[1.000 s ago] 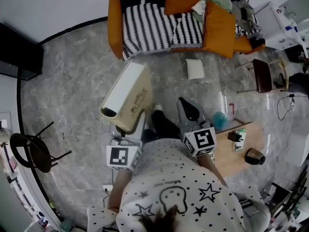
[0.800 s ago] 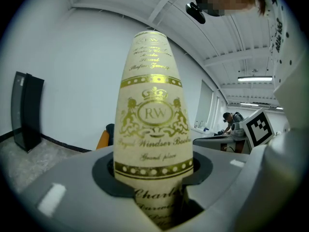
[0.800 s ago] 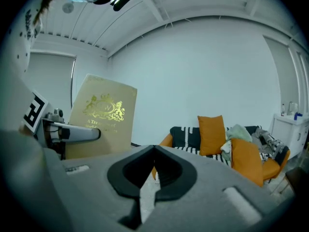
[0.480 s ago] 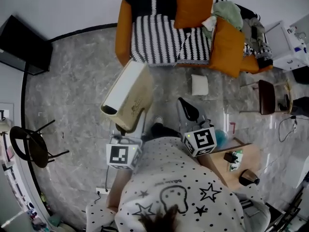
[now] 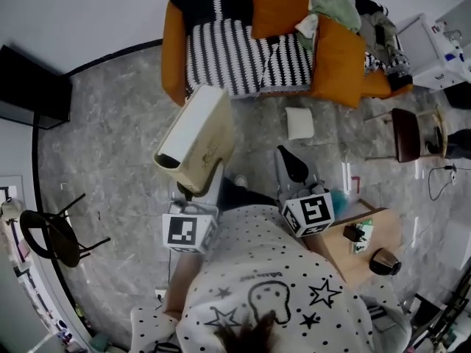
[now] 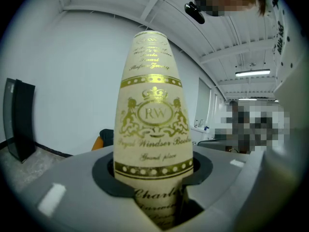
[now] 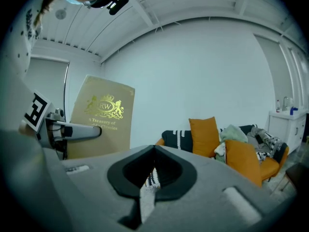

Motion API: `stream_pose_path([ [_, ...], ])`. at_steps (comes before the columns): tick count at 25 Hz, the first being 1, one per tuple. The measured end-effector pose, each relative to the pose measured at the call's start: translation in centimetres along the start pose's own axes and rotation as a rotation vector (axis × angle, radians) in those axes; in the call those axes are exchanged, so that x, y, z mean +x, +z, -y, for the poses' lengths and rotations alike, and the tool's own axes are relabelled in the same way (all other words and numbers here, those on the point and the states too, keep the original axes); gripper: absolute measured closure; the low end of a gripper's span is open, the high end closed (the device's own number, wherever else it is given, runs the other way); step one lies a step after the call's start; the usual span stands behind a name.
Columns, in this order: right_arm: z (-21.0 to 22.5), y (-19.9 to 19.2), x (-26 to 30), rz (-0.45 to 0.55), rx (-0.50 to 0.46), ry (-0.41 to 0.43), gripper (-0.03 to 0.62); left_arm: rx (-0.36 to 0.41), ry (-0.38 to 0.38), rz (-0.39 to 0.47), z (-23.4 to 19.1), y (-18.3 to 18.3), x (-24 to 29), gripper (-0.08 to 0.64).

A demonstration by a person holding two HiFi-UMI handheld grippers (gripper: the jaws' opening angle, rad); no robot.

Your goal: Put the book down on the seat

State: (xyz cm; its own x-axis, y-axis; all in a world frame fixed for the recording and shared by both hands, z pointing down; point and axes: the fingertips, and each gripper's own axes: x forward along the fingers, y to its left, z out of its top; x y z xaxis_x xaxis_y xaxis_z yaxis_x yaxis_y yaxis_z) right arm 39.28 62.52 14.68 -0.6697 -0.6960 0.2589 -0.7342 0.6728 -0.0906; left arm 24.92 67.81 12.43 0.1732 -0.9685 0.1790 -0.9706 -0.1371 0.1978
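The book (image 5: 197, 140), a cream hardback with gold lettering, is clamped at its lower end by the left claw (image 5: 193, 190). It stands nearly upright, leaning forward over the floor (image 5: 118, 123). The left gripper view shows the jaws pressed against both faces of the book, and that hold looks the same as a second ago.

The surroundings have changed. In the head view a strip of bare floor lay between the book's top edge and the sofa (image 5: 174, 57) a second ago. Now that top edge lines up with the front of the striped seat (image 5: 221, 46), so the person has carried it closer.

The right claw (image 5: 289, 164) holds nothing. Its jaws appear drawn together with only a thin slit between them, though the wide lens makes this hard to judge exactly. It travels beside the book and points toward the orange cushions (image 5: 278, 2).

The book is still in the air, short of the seat. What remains, I judge, is the last stretch forward, laying the book flat on the stripes, and letting go.
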Motion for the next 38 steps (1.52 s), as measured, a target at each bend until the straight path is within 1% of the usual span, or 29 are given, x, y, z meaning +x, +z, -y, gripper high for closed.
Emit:
stream_pose_path([
  [3,0.9,0.0,-0.2,0.005,0.008,-0.019,0.591,0.008,-0.011,0.003,0.3,0.1,0.9,0.336],
  [6,1.4,0.0,0.0,0.002,0.015,-0.032,0.591,0.0,-0.017,-0.005,0.2,0.1,1.5,0.336],
  [12,1.7,0.5,2.4,-0.004,0.008,-0.039,0.591,-0.011,-0.015,-0.008,-1.6,0.8,3.2,0.336],
  [19,1.7,2.1,6.9,-0.03,-0.008,-0.049,0.591,-0.028,-0.029,-0.007,-5.5,2.6,6.2,0.336],
  [25,1.2,3.1,9.8,-0.041,0.009,-0.063,0.591,-0.03,-0.018,0.007,-9.2,4.0,8.1,0.337],
  [29,0.7,3.8,12.5,-0.04,0.002,-0.065,0.591,-0.031,-0.029,0.01,-11.5,5.0,9.3,0.337],
  [32,-0.1,4.3,14.2,-0.031,-0.004,-0.062,0.591,-0.024,-0.046,-0.006,-12.9,4.8,9.9,0.336],
  [34,-0.5,4.6,15.2,-0.025,0.0,-0.064,0.591,-0.032,-0.05,-0.013,-13.8,4.7,10.1,0.336],
  [38,-1.2,5.0,16.4,-0.019,0.008,-0.07,0.591,-0.029,-0.074,-0.018,-14.8,5.0,10.5,0.336],
])
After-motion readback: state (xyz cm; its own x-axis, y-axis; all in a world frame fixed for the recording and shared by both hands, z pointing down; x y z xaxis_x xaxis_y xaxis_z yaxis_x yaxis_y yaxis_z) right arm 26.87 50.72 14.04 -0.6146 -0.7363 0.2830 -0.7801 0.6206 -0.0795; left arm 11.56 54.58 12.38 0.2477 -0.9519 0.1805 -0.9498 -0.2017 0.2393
